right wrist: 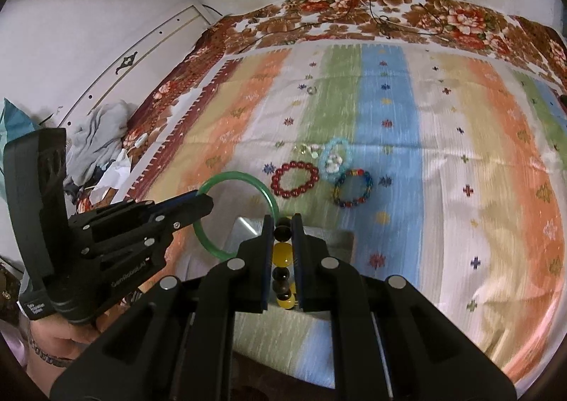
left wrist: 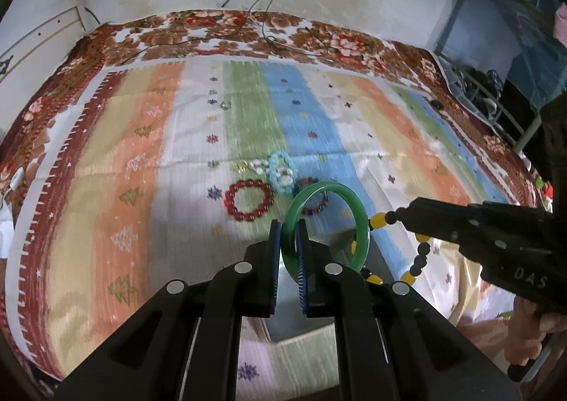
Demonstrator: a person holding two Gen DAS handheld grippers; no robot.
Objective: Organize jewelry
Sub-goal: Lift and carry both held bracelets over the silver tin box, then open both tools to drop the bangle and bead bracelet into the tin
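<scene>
green bangle (left wrist: 327, 223) clamped in left gripper (left wrist: 287, 241); only right cam shows right gripper (right wrist: 282, 227) pinching yellow-black beads (right wrist: 282, 254).

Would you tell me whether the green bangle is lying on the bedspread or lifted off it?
Lifted: the left gripper is shut on the green bangle, which stands on edge above the bedspread with the cloth visible through its ring.

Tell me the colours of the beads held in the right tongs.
Yellow and black beads, alternating; clearest in the right wrist view.

striped cloth (left wrist: 141, 160) motion-blurred, small ring (left wrist: 225, 105) indistinct
</scene>
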